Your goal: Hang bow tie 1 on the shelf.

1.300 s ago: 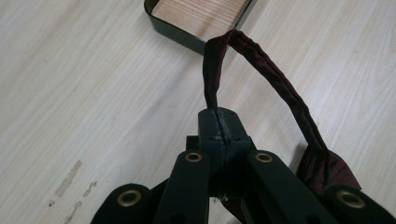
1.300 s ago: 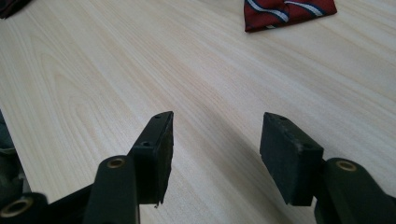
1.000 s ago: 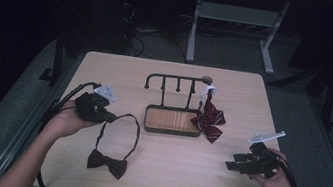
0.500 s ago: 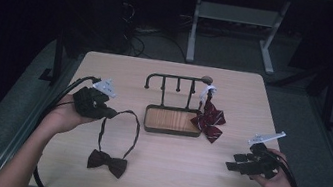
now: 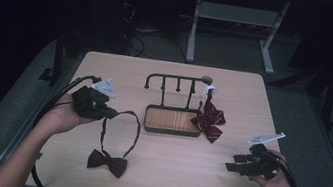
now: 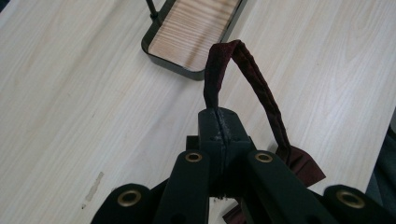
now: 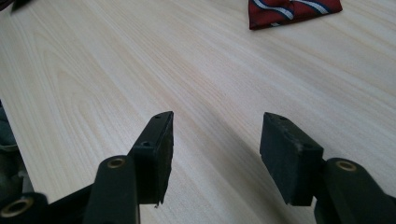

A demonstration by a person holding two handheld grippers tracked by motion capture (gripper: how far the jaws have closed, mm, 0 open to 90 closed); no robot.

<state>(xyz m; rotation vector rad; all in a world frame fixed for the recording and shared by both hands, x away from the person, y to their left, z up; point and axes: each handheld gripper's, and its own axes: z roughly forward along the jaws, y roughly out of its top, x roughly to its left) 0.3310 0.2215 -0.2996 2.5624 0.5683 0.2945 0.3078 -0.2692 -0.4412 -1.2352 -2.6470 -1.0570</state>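
High view: left hand-held gripper (image 5: pixel 107 112) pinches bow tie strap (image 5: pixel 135 131), lifted.

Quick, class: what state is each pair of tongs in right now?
Left tongs: shut on the dark bow tie's strap.
Right tongs: open, holding nothing, above the table.

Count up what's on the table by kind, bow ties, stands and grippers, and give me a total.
Bow ties: 2, a dark bow tie and a striped red bow tie
Stands: 1, the rack with tray
Grippers: 2, left gripper, right gripper
Total: 5
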